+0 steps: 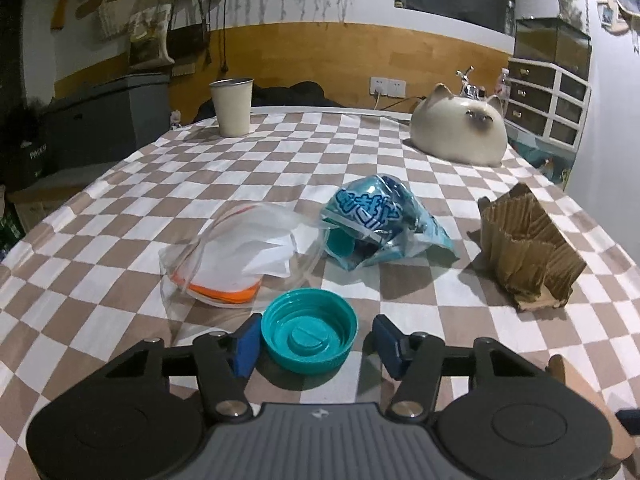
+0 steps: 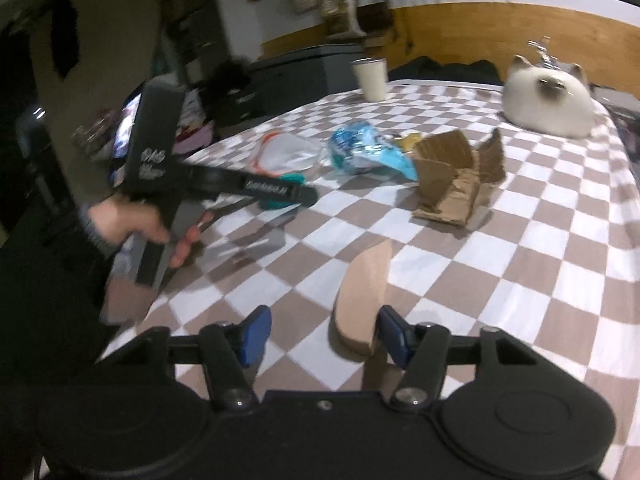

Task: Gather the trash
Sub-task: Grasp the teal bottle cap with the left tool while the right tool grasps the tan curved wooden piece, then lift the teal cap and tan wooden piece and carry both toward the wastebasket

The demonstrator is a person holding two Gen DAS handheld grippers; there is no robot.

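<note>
A teal plastic lid [image 1: 310, 330] lies upside down on the checkered tablecloth, between the fingers of my left gripper [image 1: 316, 322]. The jaws are open: the left pad is close to the rim and a gap shows at the right pad. Beyond lie a clear zip bag [image 1: 236, 256] with white paper, a blue snack wrapper [image 1: 372, 220] and torn cardboard [image 1: 528, 248]. In the right wrist view my right gripper [image 2: 325, 314] is open around a tan curved scrap [image 2: 362, 300], which lies next to its right finger. A hand [image 2: 132, 220] holds the left gripper at the left.
A cream cup [image 1: 232, 106] and a cat-shaped ceramic figure [image 1: 460, 128] stand at the far end of the table [image 1: 100, 248]. A grey bin [image 1: 108, 120] stands beyond the left edge. White drawers [image 1: 548, 100] are at the far right.
</note>
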